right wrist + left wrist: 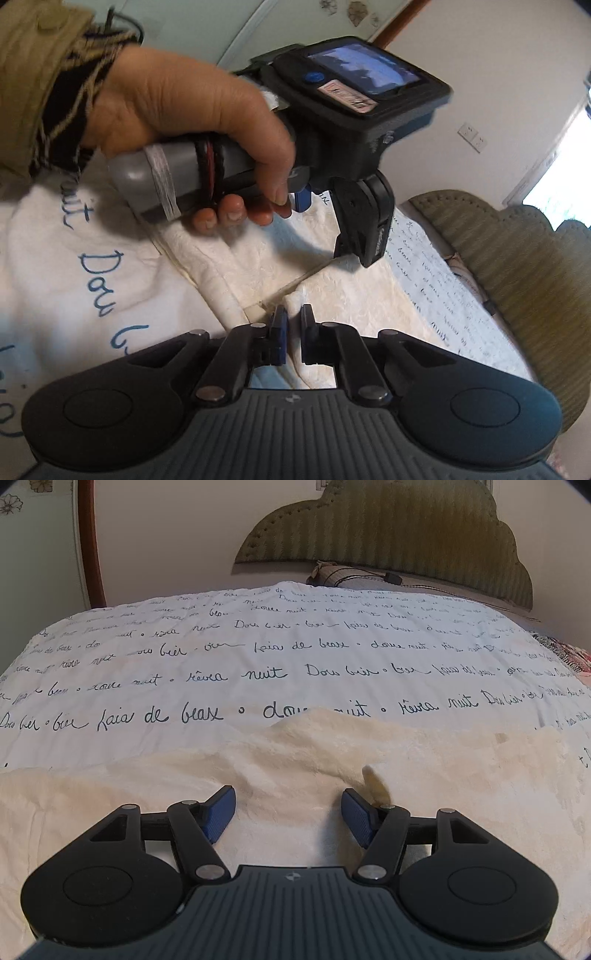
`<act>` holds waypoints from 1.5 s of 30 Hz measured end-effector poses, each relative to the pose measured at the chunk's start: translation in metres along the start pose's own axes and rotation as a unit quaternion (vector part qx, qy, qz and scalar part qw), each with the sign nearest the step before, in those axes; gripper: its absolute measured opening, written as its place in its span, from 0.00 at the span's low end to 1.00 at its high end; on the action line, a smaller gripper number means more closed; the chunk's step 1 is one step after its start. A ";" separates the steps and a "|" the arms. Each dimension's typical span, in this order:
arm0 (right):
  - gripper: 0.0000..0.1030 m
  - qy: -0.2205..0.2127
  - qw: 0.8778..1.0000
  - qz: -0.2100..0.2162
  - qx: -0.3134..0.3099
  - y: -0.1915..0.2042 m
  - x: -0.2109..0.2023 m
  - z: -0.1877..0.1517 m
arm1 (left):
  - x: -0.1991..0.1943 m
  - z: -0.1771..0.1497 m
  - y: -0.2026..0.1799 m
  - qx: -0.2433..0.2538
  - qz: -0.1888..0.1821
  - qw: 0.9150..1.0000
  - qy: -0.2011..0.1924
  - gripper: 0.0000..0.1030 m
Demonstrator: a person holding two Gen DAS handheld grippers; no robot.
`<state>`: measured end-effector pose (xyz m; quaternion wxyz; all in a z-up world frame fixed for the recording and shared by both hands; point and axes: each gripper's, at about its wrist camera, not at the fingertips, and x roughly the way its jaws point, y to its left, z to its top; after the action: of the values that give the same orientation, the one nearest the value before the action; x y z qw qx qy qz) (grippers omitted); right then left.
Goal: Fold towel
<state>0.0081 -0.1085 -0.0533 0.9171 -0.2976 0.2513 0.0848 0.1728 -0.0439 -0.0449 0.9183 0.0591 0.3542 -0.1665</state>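
Note:
A cream, fluffy towel (332, 760) lies on the bed, over a white bedspread (258, 653) printed with dark handwriting. My left gripper (290, 812) hovers open just above the towel, blue pads wide apart, nothing between them. A small yellowish tag (376, 784) sticks up from the towel by the right pad. In the right wrist view the towel (351, 295) shows a folded edge running to my right gripper (293, 330), whose jaws stand narrow with a towel corner pinched between them. A hand (184, 107) holds the left gripper (354, 256) over the towel, fingers pointing down.
A padded olive headboard (388, 528) stands at the far end of the bed, and it appears again as the headboard (517, 251) on the right. A small cushion with a black cable (343, 576) lies below it. A bright window (565, 166) is at the far right.

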 end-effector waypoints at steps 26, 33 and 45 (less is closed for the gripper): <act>0.13 -0.016 0.973 0.099 0.209 -0.093 -0.049 -0.030 | -0.037 -0.013 -0.050 0.067 -0.023 0.996 -0.060 0.74; 0.12 0.103 0.927 -0.011 0.361 -0.164 -0.038 -0.117 | -0.012 -0.023 -0.046 0.070 -0.006 0.997 -0.027 0.79; 0.13 0.022 0.943 0.016 0.331 -0.139 -0.058 -0.066 | -0.063 -0.024 -0.006 0.028 0.037 0.998 -0.053 0.88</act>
<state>-0.0263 -0.2599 0.0006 0.9566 0.0250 0.2902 0.0049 0.1116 -0.0275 -0.0207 0.9393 0.0887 0.2978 -0.1452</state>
